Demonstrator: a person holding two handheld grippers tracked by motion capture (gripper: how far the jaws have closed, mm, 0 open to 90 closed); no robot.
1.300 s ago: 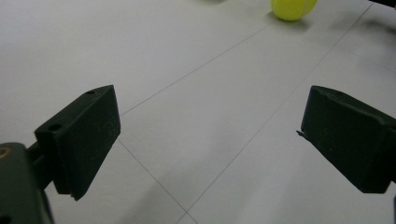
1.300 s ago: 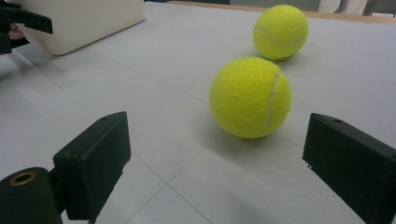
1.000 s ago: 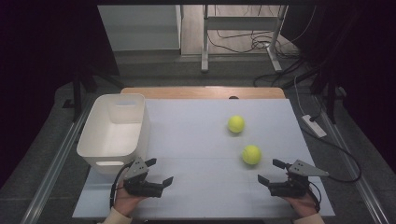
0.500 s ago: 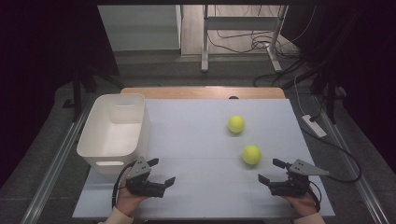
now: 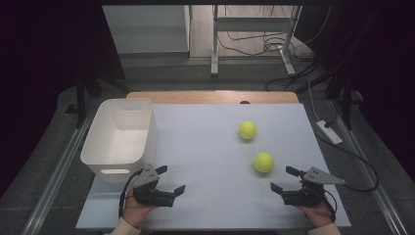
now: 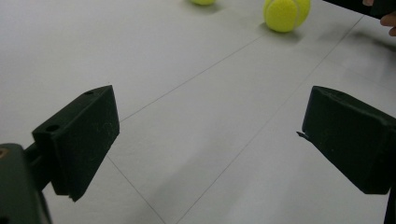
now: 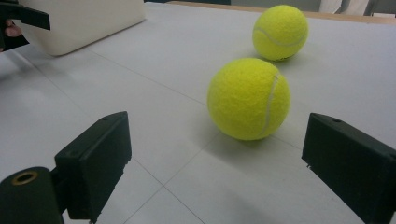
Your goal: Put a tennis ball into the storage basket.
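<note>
Both hand-held grippers sit low in the high view with their jaws spread wide and nothing between them: the left gripper (image 5: 170, 179) at lower left of the frame, the right gripper (image 5: 285, 178) at lower right, each resting in a hand at the near edge of the white table (image 5: 205, 147). At the left of that frame, above the left gripper, stands the white plastic bin (image 5: 100, 142), upright, its open top showing a bare inside. Right of centre lie two tennis balls, near each other but not touching. The nearer tennis ball (image 5: 263, 162) rests on the table just above and left of the right gripper; in the right gripper view it (image 7: 248, 98) sits in the middle of the frame, beyond the tips of the two black jaws and not touched by either. The farther tennis ball (image 5: 247, 130) lies higher in the high view, and appears at upper right of the right gripper view (image 7: 280, 32).
</note>
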